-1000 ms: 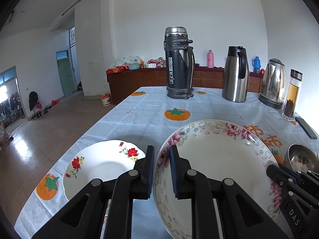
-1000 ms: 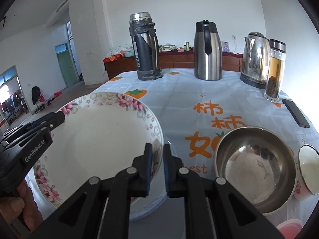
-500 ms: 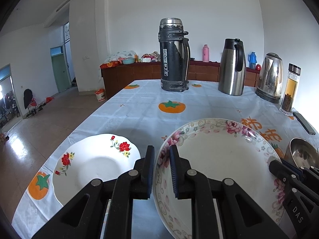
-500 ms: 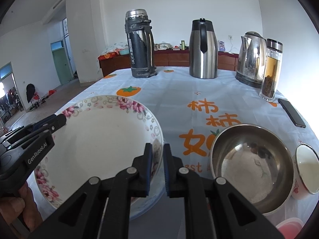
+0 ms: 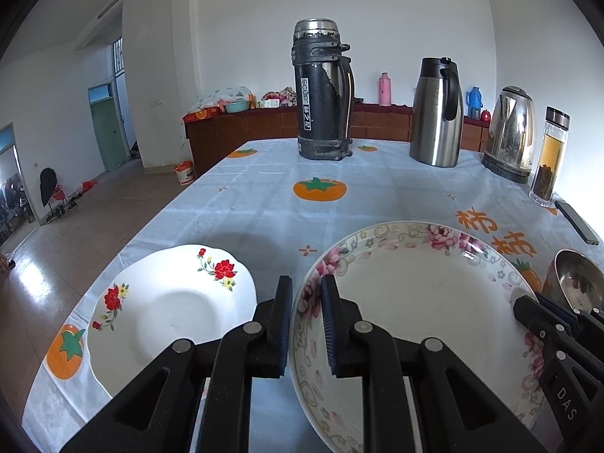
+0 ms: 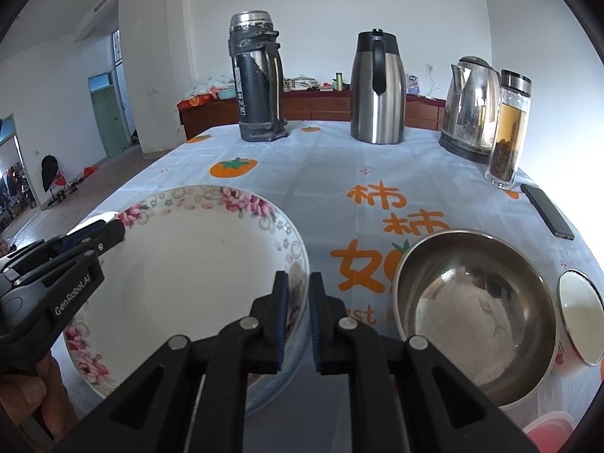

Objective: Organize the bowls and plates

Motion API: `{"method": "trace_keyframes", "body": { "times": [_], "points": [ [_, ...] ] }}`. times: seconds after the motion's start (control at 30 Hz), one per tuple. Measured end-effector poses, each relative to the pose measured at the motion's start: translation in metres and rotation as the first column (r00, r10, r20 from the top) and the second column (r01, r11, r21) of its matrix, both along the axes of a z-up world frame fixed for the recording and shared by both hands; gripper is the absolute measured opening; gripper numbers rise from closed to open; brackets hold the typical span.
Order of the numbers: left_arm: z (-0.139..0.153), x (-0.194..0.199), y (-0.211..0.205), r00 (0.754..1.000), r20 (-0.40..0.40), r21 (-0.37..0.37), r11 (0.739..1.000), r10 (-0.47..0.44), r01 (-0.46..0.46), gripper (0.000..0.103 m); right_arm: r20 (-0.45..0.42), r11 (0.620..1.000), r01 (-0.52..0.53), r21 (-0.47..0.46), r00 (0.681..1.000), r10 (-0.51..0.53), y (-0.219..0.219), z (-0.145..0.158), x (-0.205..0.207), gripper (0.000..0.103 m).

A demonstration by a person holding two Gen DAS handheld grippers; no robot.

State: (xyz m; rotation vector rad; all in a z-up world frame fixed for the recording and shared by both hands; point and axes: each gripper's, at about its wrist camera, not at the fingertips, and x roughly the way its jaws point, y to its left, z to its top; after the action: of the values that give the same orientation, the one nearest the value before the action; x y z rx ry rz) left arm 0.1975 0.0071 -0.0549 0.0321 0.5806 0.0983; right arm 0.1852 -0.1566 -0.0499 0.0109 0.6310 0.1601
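White-walled room, long desk (image 5: 264, 204) under a pale blue cloth with orange fruit prints. The pink-flowered bowl (image 5: 415, 302) is between my two tools, lifted off the cloth, I judge, since its near edge hangs over something bluish below in the right view; what that is I cannot tell. My left gripper (image 5: 305, 321) is clamped on the bowl's left rim, one finger inside, one outside. My right gripper (image 6: 299, 313) is clamped on the opposite rim the same way.

Just left of the bowl lies the white plate with red flowers (image 5: 170, 309), flat on the cloth. To the right sits the steel bowl (image 6: 475, 309), and beyond it a small white cup (image 6: 579, 321), only partly in view. Far end: black thermos (image 5: 322, 90), steel jug (image 5: 438, 113), kettle (image 5: 513, 132), glass tea bottle (image 5: 549, 158), a phone (image 6: 547, 211) near the edge.

Step in hand, as I read it: carrying the flowered bowl to its stacking spot. Next move calls for keeping both grips level, settling the bowl squarely down, then letting go evenly on both sides.
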Motion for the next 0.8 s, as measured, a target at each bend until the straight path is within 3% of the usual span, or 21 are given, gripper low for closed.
{"method": "trace_keyframes", "body": {
  "times": [0.8],
  "points": [
    [-0.011,0.007,-0.002,0.998,-0.052,-0.007,1.000,-0.021,0.020,0.017,-0.006,1.000,0.021,-0.018,1.000,-0.021,-0.001,0.000,0.002,0.011]
  ]
}}
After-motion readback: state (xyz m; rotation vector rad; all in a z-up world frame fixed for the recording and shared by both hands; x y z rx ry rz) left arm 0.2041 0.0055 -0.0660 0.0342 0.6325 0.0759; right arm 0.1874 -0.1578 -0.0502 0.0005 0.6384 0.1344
